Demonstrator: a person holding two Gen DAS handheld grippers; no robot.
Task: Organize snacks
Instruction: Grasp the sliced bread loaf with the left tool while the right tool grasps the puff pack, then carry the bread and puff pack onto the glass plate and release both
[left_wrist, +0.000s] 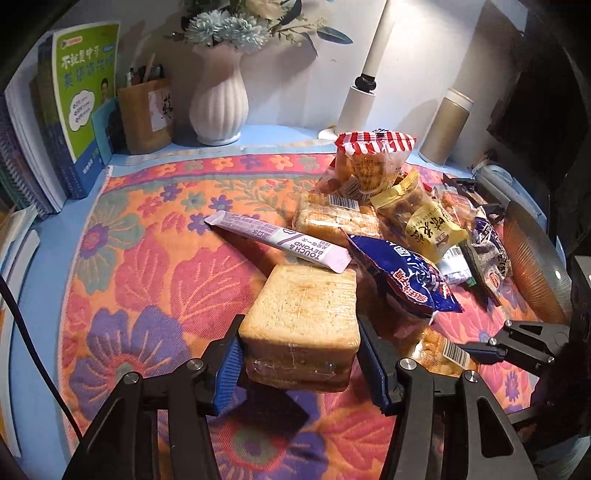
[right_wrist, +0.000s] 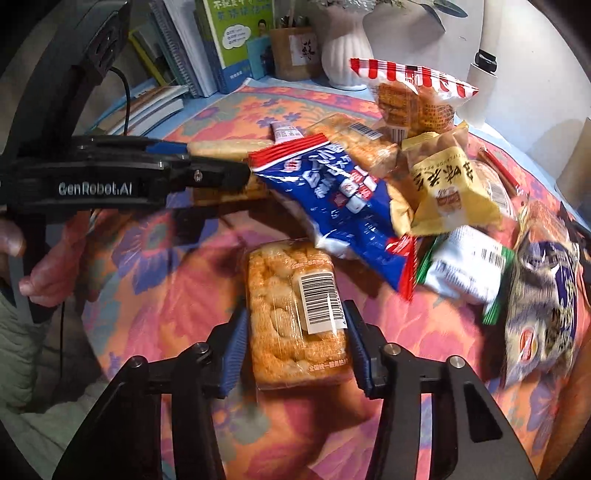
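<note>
My left gripper (left_wrist: 299, 363) is shut on a wrapped toast sandwich (left_wrist: 303, 325), held between its blue pads above the floral cloth. My right gripper (right_wrist: 295, 347) is shut on a wrapped golden rice cake with a barcode label (right_wrist: 295, 314); it also shows at the right of the left wrist view (left_wrist: 443, 354). A heap of snacks lies behind: a blue bag (left_wrist: 402, 280) (right_wrist: 343, 199), a yellow peanut bag (left_wrist: 432, 229) (right_wrist: 450, 192), a red-striped bag (left_wrist: 369, 162) (right_wrist: 413, 92), a purple stick pack (left_wrist: 280, 240), a green-white pack (right_wrist: 465, 269) and a grey bag (right_wrist: 543, 310).
The floral cloth (left_wrist: 147, 266) covers a blue table. At the back stand books (left_wrist: 81, 122), a brown pen holder (left_wrist: 147, 118), a white vase (left_wrist: 218, 107), a lamp base (left_wrist: 358, 107) and a tan canister (left_wrist: 447, 125). A ribbed transparent container (left_wrist: 532, 266) sits at the right.
</note>
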